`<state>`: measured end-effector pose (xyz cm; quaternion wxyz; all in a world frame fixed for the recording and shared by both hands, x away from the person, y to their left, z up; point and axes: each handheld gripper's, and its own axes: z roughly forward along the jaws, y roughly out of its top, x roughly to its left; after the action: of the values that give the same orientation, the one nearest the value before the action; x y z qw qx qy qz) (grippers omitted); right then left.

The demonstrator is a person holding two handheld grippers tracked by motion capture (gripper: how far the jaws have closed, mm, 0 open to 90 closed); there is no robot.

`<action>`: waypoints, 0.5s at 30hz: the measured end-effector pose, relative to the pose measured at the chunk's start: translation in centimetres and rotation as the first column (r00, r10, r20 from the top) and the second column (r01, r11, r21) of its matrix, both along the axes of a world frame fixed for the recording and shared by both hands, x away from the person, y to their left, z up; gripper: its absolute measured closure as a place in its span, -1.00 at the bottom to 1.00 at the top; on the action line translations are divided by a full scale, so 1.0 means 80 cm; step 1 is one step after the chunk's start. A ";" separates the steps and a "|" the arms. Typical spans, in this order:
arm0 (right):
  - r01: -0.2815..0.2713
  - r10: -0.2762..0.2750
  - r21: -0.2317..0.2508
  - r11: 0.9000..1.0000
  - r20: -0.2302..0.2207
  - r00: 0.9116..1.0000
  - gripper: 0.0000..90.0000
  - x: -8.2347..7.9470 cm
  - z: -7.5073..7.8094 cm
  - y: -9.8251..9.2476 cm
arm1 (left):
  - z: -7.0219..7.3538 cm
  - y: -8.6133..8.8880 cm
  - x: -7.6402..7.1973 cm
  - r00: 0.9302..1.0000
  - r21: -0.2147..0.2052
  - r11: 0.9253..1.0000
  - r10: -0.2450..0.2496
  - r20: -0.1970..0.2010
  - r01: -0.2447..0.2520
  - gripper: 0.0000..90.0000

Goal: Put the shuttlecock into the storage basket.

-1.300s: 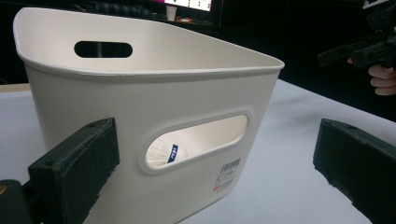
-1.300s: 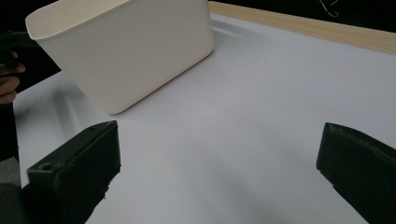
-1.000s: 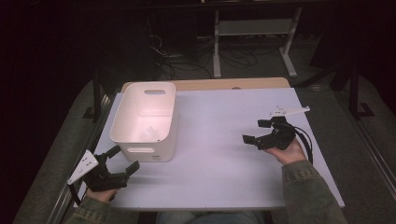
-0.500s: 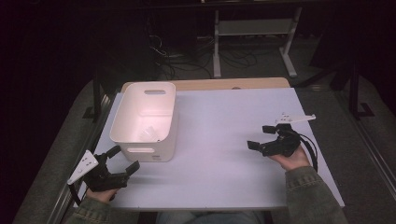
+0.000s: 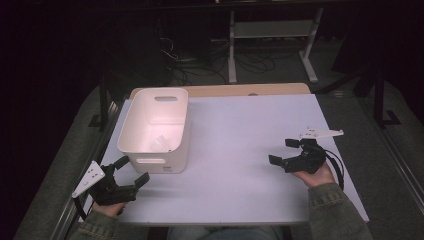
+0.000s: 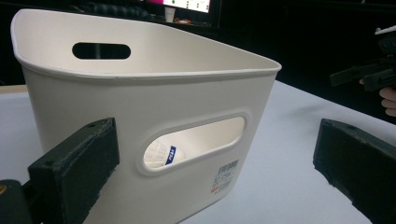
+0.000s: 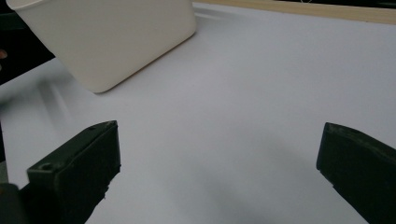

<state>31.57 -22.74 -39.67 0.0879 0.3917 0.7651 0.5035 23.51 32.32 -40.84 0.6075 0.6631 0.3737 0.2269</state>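
A white plastic bin point(image 5: 155, 127) with handle slots stands at the table's left back; a pale crumpled item point(image 5: 161, 141) lies inside it. Through the bin's point(image 6: 154, 107) near slot, something white with a blue label point(image 6: 163, 156) can be seen. My left gripper point(image 5: 131, 172) is open at the front left corner, just in front of the bin, jaws wide apart with nothing between them point(image 6: 215, 177). My right gripper point(image 5: 284, 152) is open at the right side of the table, held low over bare surface and pointing toward the bin point(image 7: 107, 37); its jaws point(image 7: 219, 172) are empty.
The white table top point(image 5: 240, 135) has a wooden strip along its back edge point(image 5: 240, 90). Beyond it, on a dark floor, stand a metal shelf frame point(image 5: 272, 35) and cables point(image 5: 185, 60). The other gripper point(image 6: 369, 74) appears far right in the left gripper view.
My right gripper has drawn back toward the near right side of the table and sunk lower. The left gripper and the bin have stayed put.
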 end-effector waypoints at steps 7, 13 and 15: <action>0.028 -0.029 0.016 0.999 0.028 0.999 -1.00 -0.010 -0.002 -0.010 | 0.000 0.000 0.000 1.000 -0.004 1.000 0.001 -0.001 -0.001 -1.00; 0.049 -0.050 0.022 0.999 0.052 0.997 -1.00 -0.018 -0.008 -0.016 | 0.000 0.001 0.000 1.000 0.007 1.000 -0.001 -0.002 0.001 -1.00; 0.053 -0.055 0.023 0.998 0.066 0.996 -1.00 -0.020 -0.009 -0.018 | 0.000 0.001 0.000 1.000 0.008 1.000 -0.001 -0.002 0.001 -1.00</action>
<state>29.99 -24.15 -40.37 0.1226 0.3964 0.7454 0.5217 23.49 32.40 -40.83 0.6046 0.6659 0.3731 0.2275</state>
